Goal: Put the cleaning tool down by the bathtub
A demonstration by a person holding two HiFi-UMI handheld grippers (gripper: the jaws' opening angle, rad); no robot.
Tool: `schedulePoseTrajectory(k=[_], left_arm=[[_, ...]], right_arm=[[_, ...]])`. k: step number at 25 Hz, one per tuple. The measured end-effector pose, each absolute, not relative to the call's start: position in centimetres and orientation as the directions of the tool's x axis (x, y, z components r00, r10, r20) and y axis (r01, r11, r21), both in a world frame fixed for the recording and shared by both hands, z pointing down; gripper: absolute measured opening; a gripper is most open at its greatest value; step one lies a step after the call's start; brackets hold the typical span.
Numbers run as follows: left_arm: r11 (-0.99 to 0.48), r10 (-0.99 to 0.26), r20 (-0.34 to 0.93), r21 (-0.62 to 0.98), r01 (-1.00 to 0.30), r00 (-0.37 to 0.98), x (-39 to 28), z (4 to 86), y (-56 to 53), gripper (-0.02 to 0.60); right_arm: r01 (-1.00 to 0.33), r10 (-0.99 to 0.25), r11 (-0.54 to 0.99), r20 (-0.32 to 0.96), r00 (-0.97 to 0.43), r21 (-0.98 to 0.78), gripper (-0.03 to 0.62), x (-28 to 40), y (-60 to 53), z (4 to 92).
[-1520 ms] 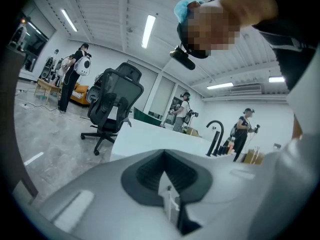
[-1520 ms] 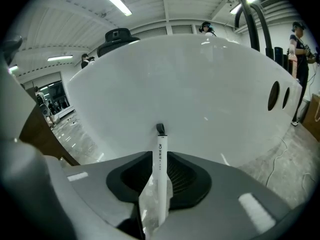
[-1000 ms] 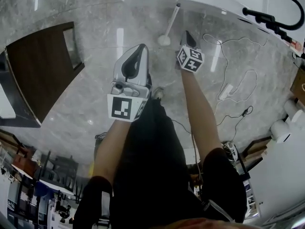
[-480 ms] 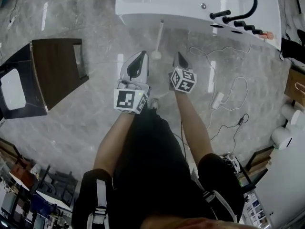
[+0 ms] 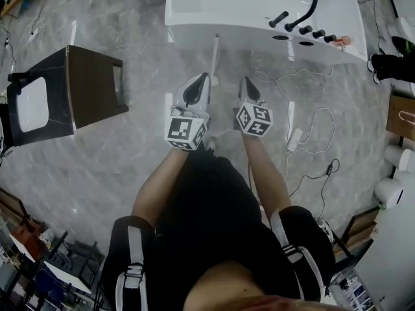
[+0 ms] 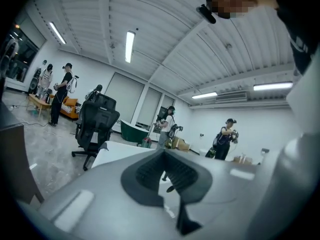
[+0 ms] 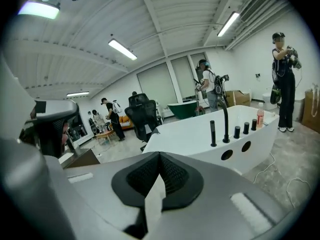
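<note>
The cleaning tool [image 5: 214,54], a white long-handled brush, leans against the outer wall of the white bathtub [image 5: 227,30] with its head on the floor. Neither gripper touches it. In the head view my left gripper [image 5: 205,76] is held over the floor just below the brush head, its fingertips meeting with nothing between them. My right gripper [image 5: 245,78] hangs beside it to the right, also shut and empty. The right gripper view looks over the shut jaws [image 7: 160,154] at the bathtub [image 7: 200,131] and its black faucet [image 7: 225,116]. The left gripper [image 6: 164,151] faces the tub's end [image 6: 115,151].
A dark wooden cabinet [image 5: 84,86] stands on the marble floor at left. Cables [image 5: 318,125] and a white power strip [image 5: 293,138] lie at right. A black office chair [image 6: 95,121] and several people stand beyond the tub. My legs fill the lower head view.
Both grippers have lifted away from the floor and now sit closer together in the head view, which has pulled back. The brush stays leaning on the tub.
</note>
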State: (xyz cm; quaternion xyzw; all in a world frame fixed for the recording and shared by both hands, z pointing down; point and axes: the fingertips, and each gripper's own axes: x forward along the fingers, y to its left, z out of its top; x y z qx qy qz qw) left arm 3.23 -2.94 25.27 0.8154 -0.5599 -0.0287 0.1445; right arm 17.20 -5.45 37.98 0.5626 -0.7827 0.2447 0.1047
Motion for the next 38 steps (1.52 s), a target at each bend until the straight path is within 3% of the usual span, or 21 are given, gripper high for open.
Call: schedulePoseTrajectory(k=[16, 38], left_arm=[[-0.386, -0.914, 0.042, 0.213, -0.897, 0.403, 6.2, 17.8, 11.2, 0.008], [-0.387, -0.915, 0.040, 0.186, -0.903, 0.400, 8.5, 17.6, 15.3, 0.008]], right_arm=[[-0.910, -0.899, 0.362, 0.183, -0.398, -0.201, 0.000, 19.1, 9.8, 20.8], [-0.907, -0.903, 0.391, 0.123, -0.411, -0.159, -0.002, 20.5, 15.1, 19.1]])
